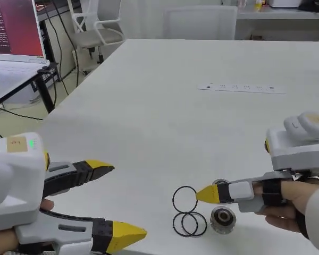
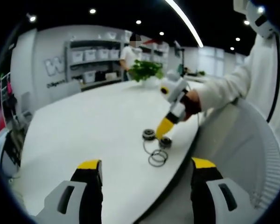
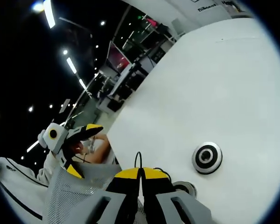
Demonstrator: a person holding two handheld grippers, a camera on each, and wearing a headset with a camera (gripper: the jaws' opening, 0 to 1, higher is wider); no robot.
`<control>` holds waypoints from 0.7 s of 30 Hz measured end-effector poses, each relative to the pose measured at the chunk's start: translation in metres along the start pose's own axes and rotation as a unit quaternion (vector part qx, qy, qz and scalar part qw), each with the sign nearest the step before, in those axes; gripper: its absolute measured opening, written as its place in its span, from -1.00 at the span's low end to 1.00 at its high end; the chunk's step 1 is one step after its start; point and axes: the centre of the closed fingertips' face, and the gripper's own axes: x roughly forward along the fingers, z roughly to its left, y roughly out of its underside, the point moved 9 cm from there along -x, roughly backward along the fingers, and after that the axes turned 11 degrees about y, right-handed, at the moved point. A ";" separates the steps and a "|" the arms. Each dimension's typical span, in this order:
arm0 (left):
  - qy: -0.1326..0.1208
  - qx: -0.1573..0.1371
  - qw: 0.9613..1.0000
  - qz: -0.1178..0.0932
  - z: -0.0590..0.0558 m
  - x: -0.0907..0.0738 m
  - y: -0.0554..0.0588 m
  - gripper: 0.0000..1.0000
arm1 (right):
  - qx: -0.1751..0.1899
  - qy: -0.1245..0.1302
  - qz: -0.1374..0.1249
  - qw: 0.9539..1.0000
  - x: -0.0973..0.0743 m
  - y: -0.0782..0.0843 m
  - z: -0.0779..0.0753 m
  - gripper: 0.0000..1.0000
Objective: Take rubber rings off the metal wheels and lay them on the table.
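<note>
By a wheel (image 1: 223,218), the right gripper (image 1: 199,194) is pinching a rubber ring (image 1: 173,200). The left gripper (image 1: 127,201) is hovering, jaws spread.

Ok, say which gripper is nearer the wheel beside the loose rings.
Right. The right gripper, shut on a rubber ring, is just beside the wheel; the left gripper, open, is far to its left.

Large white table (image 1: 159,106); red-lit screen (image 1: 13,24) left, white chair (image 1: 98,29) beyond; shelves (image 2: 91,65), potted plant (image 2: 144,70), ceiling spotlights (image 2: 92,10).
</note>
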 end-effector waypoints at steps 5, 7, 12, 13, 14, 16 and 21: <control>0.021 0.013 1.000 0.003 -0.006 0.008 -0.007 0.62 | -0.013 0.004 0.021 1.000 0.006 0.006 0.001 -1.00; 0.030 0.014 0.999 0.015 -0.007 0.011 -0.006 0.62 | -0.015 0.005 0.026 1.000 0.008 0.008 0.001 -1.00; 0.044 0.011 0.999 0.023 -0.008 0.018 -0.005 0.62 | -0.017 0.007 0.038 0.999 0.013 0.012 0.001 -1.00; 0.045 0.012 0.999 0.025 -0.008 0.019 -0.005 0.62 | -0.018 0.008 0.040 0.999 0.014 0.013 0.001 -1.00; 0.045 0.018 0.998 0.032 -0.009 0.020 -0.005 0.61 | -0.021 0.010 0.043 0.999 0.015 0.014 0.001 -1.00; 0.036 0.029 0.998 0.041 -0.007 0.021 -0.006 0.57 | -0.025 0.013 0.045 0.999 0.016 0.014 0.001 -1.00; 0.042 0.024 0.998 0.031 -0.009 0.024 -0.010 0.59 | -0.029 0.019 0.047 0.998 0.019 0.015 0.000 -1.00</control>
